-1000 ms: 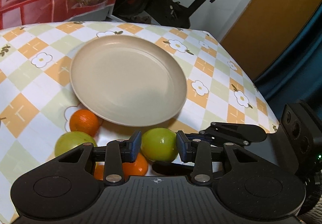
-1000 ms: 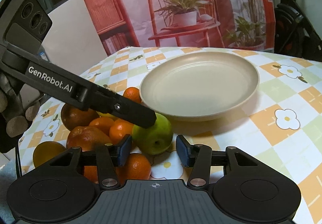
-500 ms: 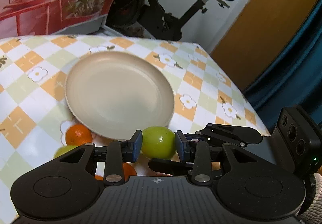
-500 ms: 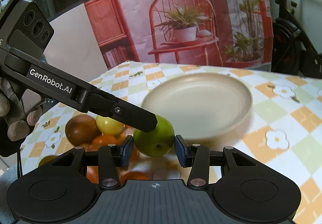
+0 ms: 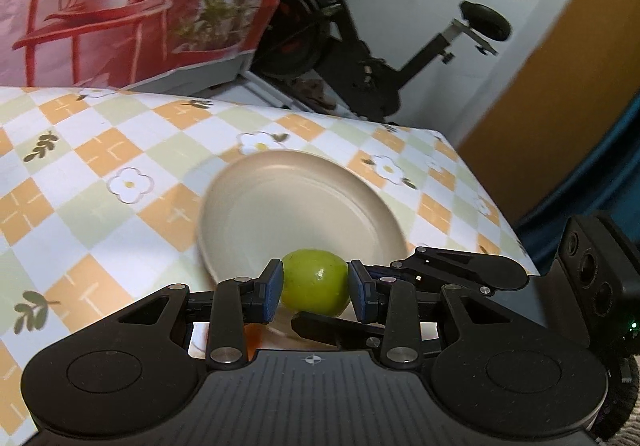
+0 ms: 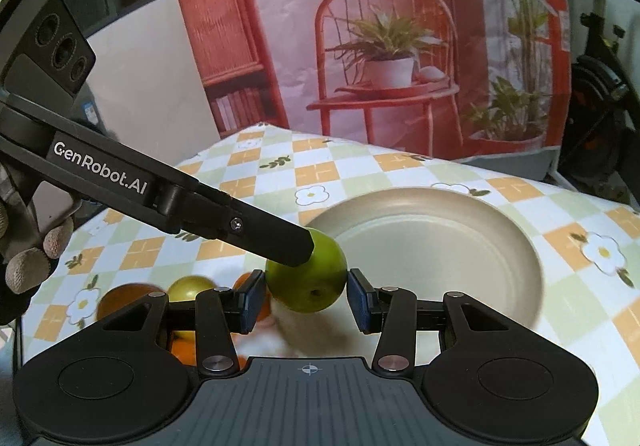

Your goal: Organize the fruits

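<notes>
My left gripper (image 5: 315, 289) is shut on a green apple (image 5: 315, 288) and holds it in the air just before the near rim of the beige plate (image 5: 280, 205). In the right wrist view the same apple (image 6: 316, 278) hangs between my right gripper's (image 6: 307, 300) open pads without touching them, and the left gripper's finger (image 6: 276, 238) presses on it from the left. Below lie several oranges (image 6: 244, 282), a yellow-green fruit (image 6: 190, 286) and a brown fruit (image 6: 120, 296). The plate (image 6: 440, 246) holds nothing.
The table wears a checked orange, green and white cloth (image 5: 100, 173); its right edge (image 5: 492, 201) drops off near a teal curtain. An exercise bike (image 5: 360, 57) and a printed backdrop (image 6: 380, 45) stand behind the table.
My left gripper has lifted the green apple off the fruit pile, up toward the plate's rim. The right gripper has risen with it and stays open around the apple.
</notes>
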Motion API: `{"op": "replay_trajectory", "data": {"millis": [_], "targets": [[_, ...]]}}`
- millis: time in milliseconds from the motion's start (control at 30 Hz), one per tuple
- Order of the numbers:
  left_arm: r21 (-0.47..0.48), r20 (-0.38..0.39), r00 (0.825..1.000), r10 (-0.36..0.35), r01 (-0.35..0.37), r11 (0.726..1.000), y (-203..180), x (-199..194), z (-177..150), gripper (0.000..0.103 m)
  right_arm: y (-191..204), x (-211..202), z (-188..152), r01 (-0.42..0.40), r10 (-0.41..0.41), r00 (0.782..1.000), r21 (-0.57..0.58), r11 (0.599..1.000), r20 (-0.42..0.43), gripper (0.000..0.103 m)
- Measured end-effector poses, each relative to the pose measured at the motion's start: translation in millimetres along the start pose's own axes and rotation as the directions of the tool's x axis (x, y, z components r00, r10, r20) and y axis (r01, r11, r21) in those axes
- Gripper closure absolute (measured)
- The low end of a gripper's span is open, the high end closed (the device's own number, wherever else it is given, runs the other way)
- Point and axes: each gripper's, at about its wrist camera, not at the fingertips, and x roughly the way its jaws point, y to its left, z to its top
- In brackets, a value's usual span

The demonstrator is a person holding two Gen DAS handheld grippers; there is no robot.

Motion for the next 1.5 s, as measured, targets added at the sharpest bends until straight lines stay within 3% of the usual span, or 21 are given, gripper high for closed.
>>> {"op": "replay_trajectory", "data": {"millis": [267,633,1100,1500], "targets": [[-0.058,-0.007,0.999,0.038,-0.039,0.998,24.4,14.7,11.9,0.066,-1.8,42.9,17.8,0.006,-0.008,0.998,-0.022,1.0,-0.061,0.062],[-0.038,-0.025,0.997,0.076,-0.077,0.996,29.9,24.5,12.2,0.065,-9.2,61.8,16.3,0.01,-0.01,0.995,0.0,1.0,-0.1,0.062],[-0.004,-0.022,0.992,0.123,-0.123,0.992,19.8,24.5,12.0,0.066,-9.6,47.6,13.7,0.035,-0.034,0.997,0.012,0.999,-0.07,0.061],[0.015,0.058,0.986,0.153,-0.154,0.988,16.9,-21.5,2.2,0.066,-9.9,9.2,5.2,0.083,-0.081,0.996,0.068,0.994,-0.023,0.061]]}}
